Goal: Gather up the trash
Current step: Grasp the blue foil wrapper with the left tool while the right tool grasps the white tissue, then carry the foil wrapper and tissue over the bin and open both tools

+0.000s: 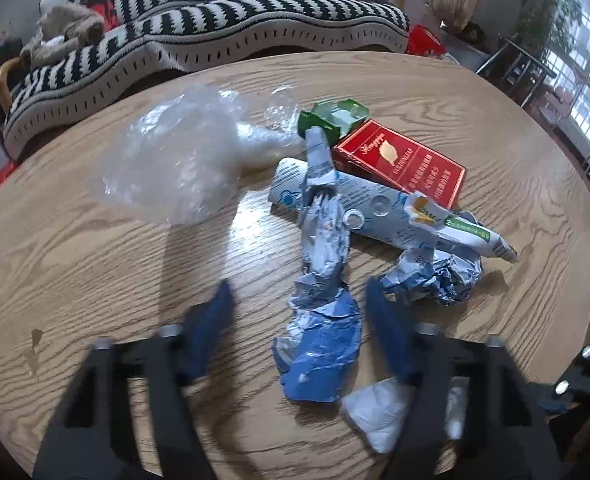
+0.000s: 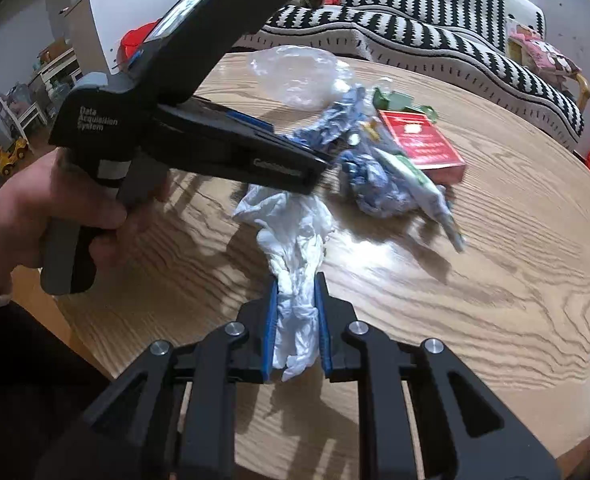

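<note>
The right gripper pinches a soft, light white tissue, while the wide-open, empty left gripper straddles a crumpled blue wrapper, best pinched mid-crease.

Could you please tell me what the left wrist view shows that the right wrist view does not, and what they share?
Only the left wrist view shows the left tool from behind, its fingers open around a crumpled blue wrapper, and the printed face of the tube.

Only the right wrist view shows the right tool shut on the white tissue, and the hand holding the left tool's handle.

Both show the wooden table, the clear bag, the red box and the striped sofa.
</note>
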Available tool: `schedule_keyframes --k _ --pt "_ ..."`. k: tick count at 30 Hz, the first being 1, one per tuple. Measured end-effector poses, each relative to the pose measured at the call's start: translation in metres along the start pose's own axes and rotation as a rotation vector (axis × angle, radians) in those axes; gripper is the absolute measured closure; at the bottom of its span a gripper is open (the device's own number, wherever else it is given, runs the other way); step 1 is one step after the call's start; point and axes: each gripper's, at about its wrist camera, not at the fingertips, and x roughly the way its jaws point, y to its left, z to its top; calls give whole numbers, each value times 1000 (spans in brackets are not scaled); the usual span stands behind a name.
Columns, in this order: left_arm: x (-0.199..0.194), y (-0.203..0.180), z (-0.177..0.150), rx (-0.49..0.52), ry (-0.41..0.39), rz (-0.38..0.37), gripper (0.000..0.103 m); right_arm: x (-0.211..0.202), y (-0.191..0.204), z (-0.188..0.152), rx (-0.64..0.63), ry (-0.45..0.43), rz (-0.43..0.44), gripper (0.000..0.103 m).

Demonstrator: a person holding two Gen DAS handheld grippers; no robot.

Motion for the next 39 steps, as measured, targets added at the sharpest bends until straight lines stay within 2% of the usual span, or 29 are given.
schedule_keyframes --k 1,2,7,16,21,26,30,35,39 --pt "-1 -2 0 6 3 1 68 -3 -1 -1 5 -2 -2 85" --pt "-3 -3 -1 10 11 0 70 -6 -4 -2 12 -4 -6 85" --pt "-24 -6 -5 22 -9 17 71 -29 -25 -6 61 -37 -12 85" --pt "-75 -25 -9 51 -92 36 71 -82 -67 -19 162 -117 -53 85" --pt "-96 -50 -3 55 -154 -14 71 -113 -106 -34 256 -160 -105 85" --pt "-101 -109 8 123 -193 -100 71 -152 -163 -67 382 -193 -195 85" --pt "-91 -177 11 204 -177 -181 71 -182 -209 -104 477 -198 -307 85" --pt "-81 -272 7 307 -163 -268 71 -216 -264 -153 621 -191 -399 85" --pt "-72 -334 0 364 -146 -342 71 -237 -303 -196 746 -177 -466 85"
